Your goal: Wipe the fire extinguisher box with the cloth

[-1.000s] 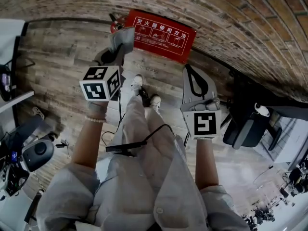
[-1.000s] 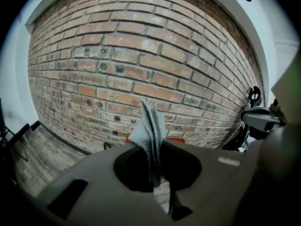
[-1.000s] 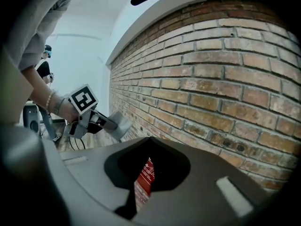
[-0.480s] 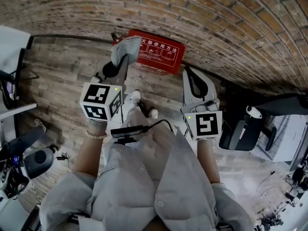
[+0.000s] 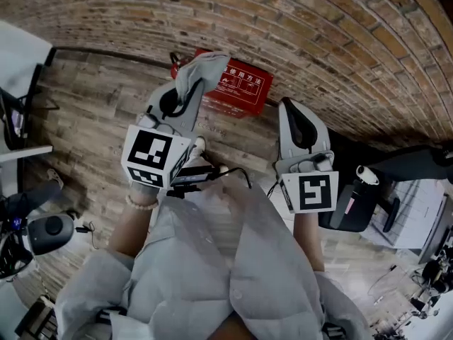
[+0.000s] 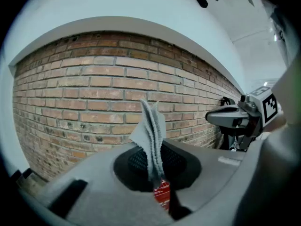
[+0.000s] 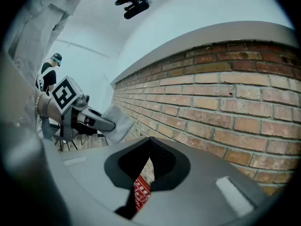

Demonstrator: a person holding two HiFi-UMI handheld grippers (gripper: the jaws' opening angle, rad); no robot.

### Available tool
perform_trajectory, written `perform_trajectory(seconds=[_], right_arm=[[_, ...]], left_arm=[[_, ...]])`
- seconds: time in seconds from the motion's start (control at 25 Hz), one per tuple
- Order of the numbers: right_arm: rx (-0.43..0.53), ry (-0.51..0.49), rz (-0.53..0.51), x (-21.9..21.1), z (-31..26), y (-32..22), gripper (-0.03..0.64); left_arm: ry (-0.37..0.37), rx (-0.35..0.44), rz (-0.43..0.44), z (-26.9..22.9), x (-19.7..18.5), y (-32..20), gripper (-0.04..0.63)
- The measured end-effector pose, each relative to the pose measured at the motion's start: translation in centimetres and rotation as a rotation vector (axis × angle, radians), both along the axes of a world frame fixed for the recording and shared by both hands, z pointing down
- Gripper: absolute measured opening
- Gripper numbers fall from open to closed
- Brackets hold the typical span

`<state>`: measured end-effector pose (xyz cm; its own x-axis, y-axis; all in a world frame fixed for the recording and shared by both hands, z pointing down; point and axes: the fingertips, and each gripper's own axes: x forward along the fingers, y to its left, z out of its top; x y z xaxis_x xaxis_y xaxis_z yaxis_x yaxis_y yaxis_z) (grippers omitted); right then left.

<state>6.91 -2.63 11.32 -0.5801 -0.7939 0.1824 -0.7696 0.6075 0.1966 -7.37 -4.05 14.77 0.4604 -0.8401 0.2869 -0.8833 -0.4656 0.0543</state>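
Observation:
The red fire extinguisher box (image 5: 241, 85) stands on the wood floor against the brick wall. My left gripper (image 5: 188, 80) is shut on a grey cloth (image 5: 203, 68), which sticks up past its jaws and overlaps the box's left end in the head view. The left gripper view has the cloth (image 6: 151, 134) pinched upright, with a sliver of the red box (image 6: 162, 195) below it. My right gripper (image 5: 293, 110) hovers to the right of the box, shut with nothing in it. A strip of the box (image 7: 140, 192) shows past its jaws in the right gripper view.
A curved brick wall (image 5: 318, 41) runs behind the box. A red extinguisher top (image 5: 174, 64) peeks out left of the box. A black chair (image 5: 357, 197) stands at the right, and dark equipment (image 5: 42, 229) at the left. The person's feet (image 5: 198, 147) stand on the floor planks.
Both grippers have moved forward toward the wall. The cloth in the left gripper now overlaps the box's left end. The view has shifted as the person leans in.

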Motion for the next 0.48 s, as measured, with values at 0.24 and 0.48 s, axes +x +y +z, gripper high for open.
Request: perform_trajectory(seconds=[0.24,0.48], right_arm=[[0.037,0.003,-0.027,-0.8,-1.6,0.5,0.008],[0.038,0.008,-0.053,-1.6,-1.6,0.9,0.008]], left_arm=[[-0.015,0.064,0.002,-2.1,0.0,0.8,0.011],[-0.011,0.077,0.001,-2.4,0.0,1.2,0.011]])
